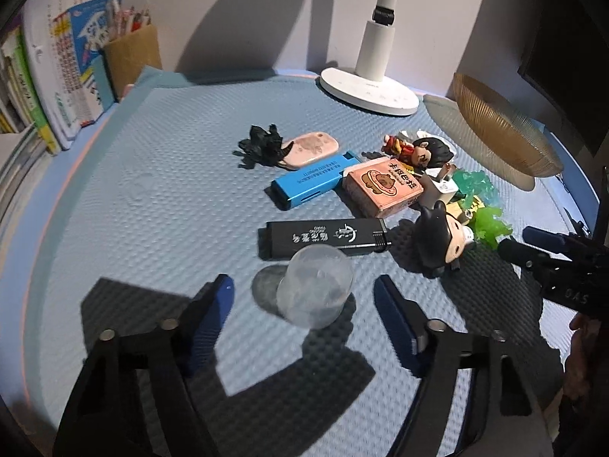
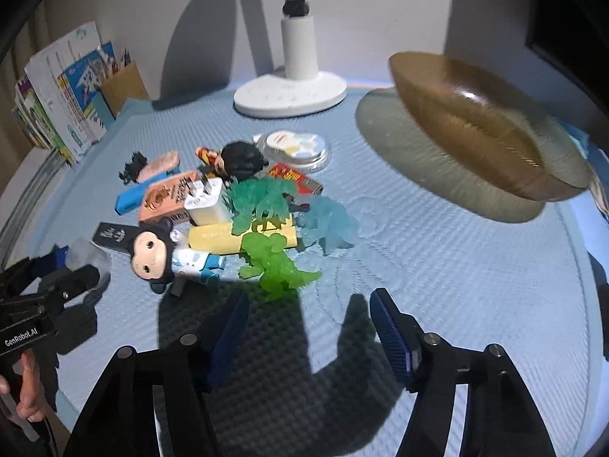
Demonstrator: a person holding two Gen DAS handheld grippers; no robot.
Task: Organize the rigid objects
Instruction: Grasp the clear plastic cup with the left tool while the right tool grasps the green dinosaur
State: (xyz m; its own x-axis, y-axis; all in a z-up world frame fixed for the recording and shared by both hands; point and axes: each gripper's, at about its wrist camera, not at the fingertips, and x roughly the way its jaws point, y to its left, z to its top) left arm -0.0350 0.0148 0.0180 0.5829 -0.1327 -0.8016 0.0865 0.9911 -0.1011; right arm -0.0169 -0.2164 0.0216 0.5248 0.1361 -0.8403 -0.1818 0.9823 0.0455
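A clear plastic cup [image 1: 314,289] lies on the blue mat between the fingers of my left gripper [image 1: 303,281], which stands open with its pads clear of the cup. Beyond it lie a black flat box [image 1: 327,237], a blue one [image 1: 312,181] and a pink box [image 1: 382,186]. My right gripper [image 2: 309,297] is open and holds nothing; a bright green dinosaur [image 2: 279,266] stands just ahead of its fingertips. A big-headed figure [image 2: 163,255], a yellow box [image 2: 228,238], a white charger [image 2: 205,202] and teal and pale blue dinosaurs crowd behind.
A ribbed golden bowl [image 2: 475,129] sits at the back right of the mat. A white lamp base [image 2: 289,93] stands at the rear middle. Books [image 1: 57,76] and a brown pen holder [image 1: 131,57] line the left edge. A hand [image 2: 26,396] holds the left gripper's handle.
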